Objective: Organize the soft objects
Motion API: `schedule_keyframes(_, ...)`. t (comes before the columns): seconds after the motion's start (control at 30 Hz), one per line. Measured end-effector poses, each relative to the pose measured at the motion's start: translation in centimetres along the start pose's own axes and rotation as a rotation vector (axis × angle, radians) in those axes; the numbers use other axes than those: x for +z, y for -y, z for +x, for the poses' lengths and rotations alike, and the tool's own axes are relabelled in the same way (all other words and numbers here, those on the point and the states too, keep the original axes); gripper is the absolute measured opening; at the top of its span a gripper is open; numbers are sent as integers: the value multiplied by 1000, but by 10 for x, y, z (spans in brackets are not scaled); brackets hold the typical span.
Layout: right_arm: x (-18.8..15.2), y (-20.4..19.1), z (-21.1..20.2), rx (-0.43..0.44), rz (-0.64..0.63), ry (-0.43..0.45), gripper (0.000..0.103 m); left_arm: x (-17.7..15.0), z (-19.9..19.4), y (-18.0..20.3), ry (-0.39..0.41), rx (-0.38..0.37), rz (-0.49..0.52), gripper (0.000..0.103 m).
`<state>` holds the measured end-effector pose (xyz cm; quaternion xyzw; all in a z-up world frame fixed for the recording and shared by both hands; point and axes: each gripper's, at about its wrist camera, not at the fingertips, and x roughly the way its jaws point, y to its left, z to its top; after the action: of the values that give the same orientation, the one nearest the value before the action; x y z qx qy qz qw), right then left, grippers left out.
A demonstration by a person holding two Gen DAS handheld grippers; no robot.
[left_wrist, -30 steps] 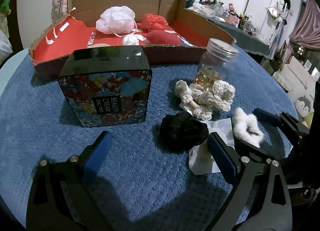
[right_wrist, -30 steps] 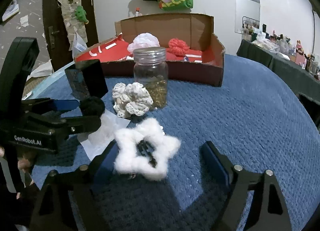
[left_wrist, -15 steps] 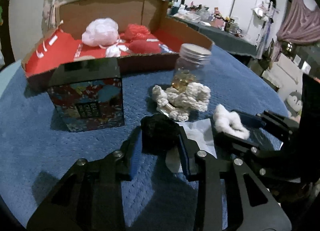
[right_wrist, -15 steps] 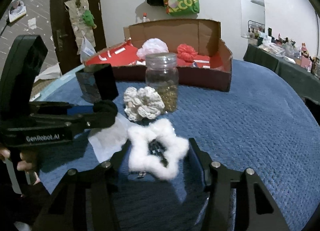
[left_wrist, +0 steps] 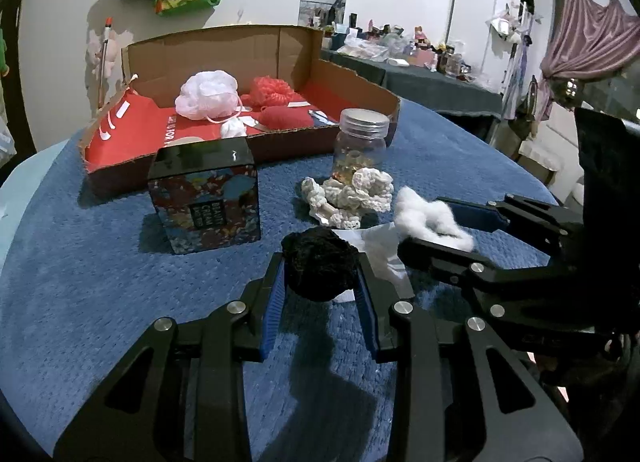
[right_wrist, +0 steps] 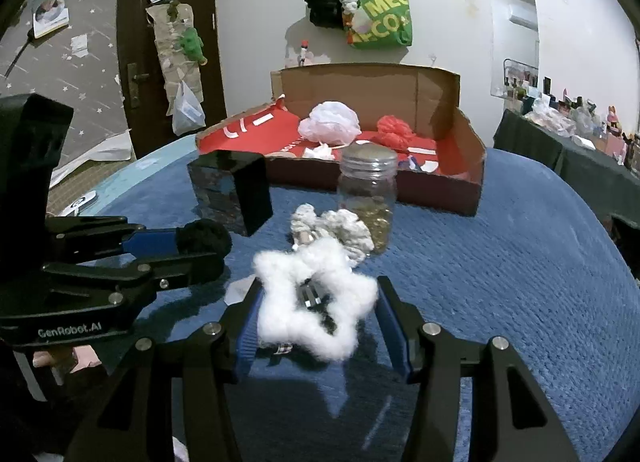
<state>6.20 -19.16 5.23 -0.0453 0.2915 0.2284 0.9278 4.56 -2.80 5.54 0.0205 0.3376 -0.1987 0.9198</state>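
Mid-grab: left hand-held gripper (left_wrist: 320, 286) clamped on black pom-pom (left_wrist: 320, 268), right hand-held gripper (right_wrist: 318, 314) pinching white fluffy star (right_wrist: 316, 302), both lifted off the tabletop (left_wrist: 100, 262). Next, probably carry to far cardboard box (left_wrist: 352, 80).

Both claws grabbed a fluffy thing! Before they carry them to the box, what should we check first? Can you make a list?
1. Left gripper shut on the black pom-pom: ok, both blue pads press it.
2. Right gripper shut on the white fluffy star: ok, squeezed on both sides.
3. Both fluffy things off the blue cloth: cannot tell.
4. Glass jar and crochet scrunchie straight ahead of the star: not ok, go over or around them.
5. Black gift box between the pom-pom and the cardboard box: not ok, steer past it.
6. Room in the cardboard box: ok, red floor shows beside the white bath pouf.
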Motion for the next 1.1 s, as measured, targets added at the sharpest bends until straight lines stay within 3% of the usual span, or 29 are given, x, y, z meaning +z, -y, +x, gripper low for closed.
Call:
schedule_keyframes(0.77,0,-5,3,-4,-5,-16,56,-5,-1,-11,-11,3,-15,31)
schedule_keyframes(1.1,7,18,3,-72,8,-54,56,2,6,-34,-72,32,-46,31)
